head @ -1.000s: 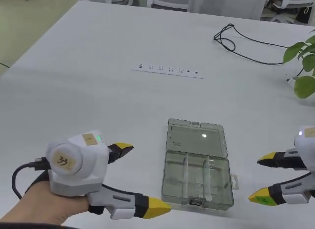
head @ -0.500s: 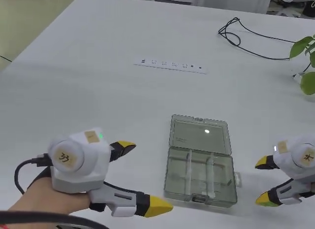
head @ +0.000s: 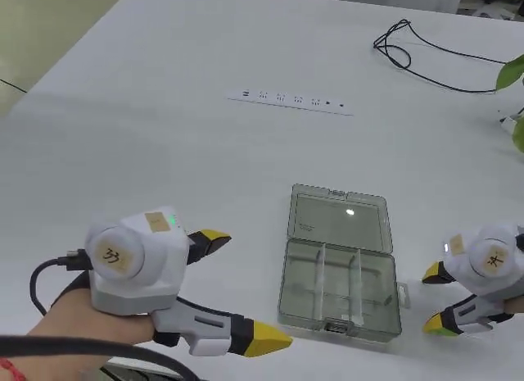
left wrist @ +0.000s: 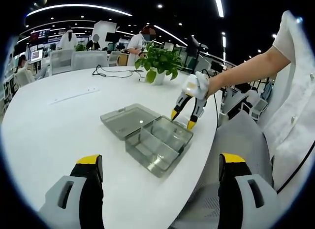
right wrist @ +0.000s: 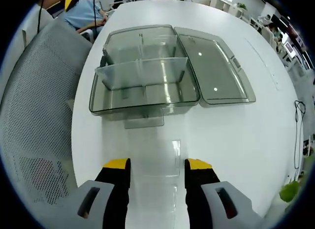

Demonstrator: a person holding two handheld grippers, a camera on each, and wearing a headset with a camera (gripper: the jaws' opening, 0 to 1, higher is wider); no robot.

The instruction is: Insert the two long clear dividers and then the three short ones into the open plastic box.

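Observation:
The open clear plastic box (head: 340, 292) lies near the table's front edge, with its lid (head: 340, 219) flat behind it. Two long clear dividers (head: 316, 274) stand upright inside it. In the right gripper view the box (right wrist: 142, 88) lies just ahead. My right gripper (right wrist: 157, 164) has its jaws close together on a short clear divider (right wrist: 156, 157) that pokes out past the tips. In the head view this gripper (head: 434, 298) hangs just right of the box. My left gripper (head: 241, 288) stands open and empty left of the box (left wrist: 157, 143).
A white power strip (head: 291, 100) lies mid-table and a black cable (head: 409, 49) at the far right. A potted plant (left wrist: 157, 61) stands beyond the box. A grey mesh chair (right wrist: 34, 115) sits by the table's near edge (head: 344, 352). People sit in the background.
My right gripper has turned its round back toward the head camera and settled beside the box's right front corner. The left gripper has stayed open in about the same place.

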